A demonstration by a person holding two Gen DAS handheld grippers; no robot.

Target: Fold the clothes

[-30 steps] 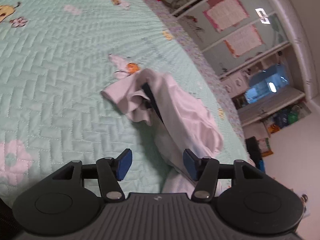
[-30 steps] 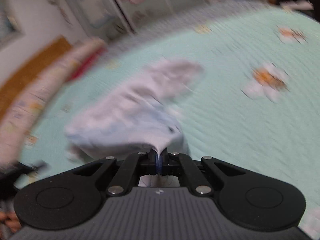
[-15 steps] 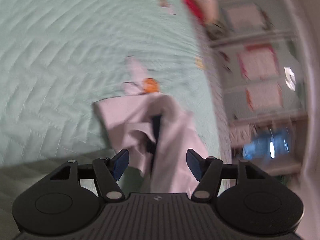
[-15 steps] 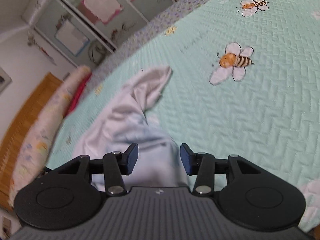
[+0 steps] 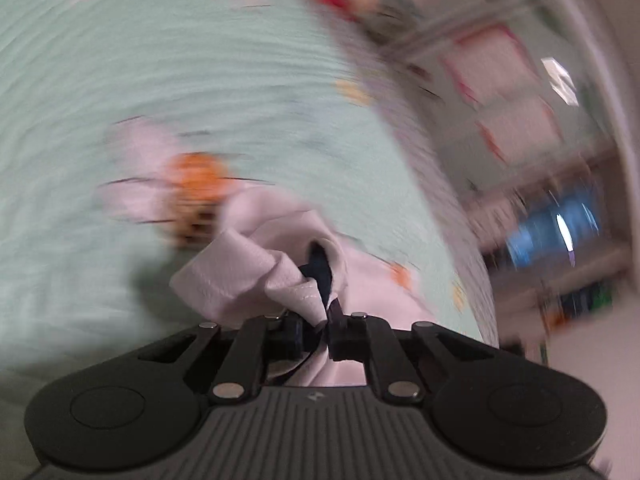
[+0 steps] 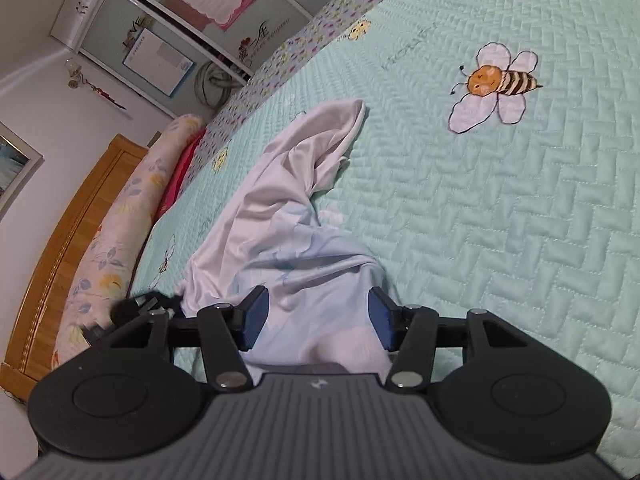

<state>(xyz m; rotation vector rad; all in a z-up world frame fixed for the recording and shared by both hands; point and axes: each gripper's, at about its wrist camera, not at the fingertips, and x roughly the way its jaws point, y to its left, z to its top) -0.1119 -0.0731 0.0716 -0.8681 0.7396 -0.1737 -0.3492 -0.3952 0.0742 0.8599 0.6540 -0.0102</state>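
White cloth bunched in my clenched left gripper (image 5: 320, 330) may slip free, since my right gripper (image 6: 316, 320), just opening, grips nothing of the shirt (image 6: 304, 184) low in frame.

Too blurry: bee picture (image 5: 196, 196) and shelves (image 5: 560, 240). Hidden behind right gripper (image 6: 316, 322): near end of white shirt (image 6: 288, 208).

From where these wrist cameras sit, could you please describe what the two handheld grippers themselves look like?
Both look alike. The left gripper and right gripper each have a dark grey ribbed body bearing a small pale logo, flanked by two rounded black lobes with circular recesses. Black linkage arms with silver rivets carry the fingers. The right gripper's pads are blue. No cables, sleeves or hands show.
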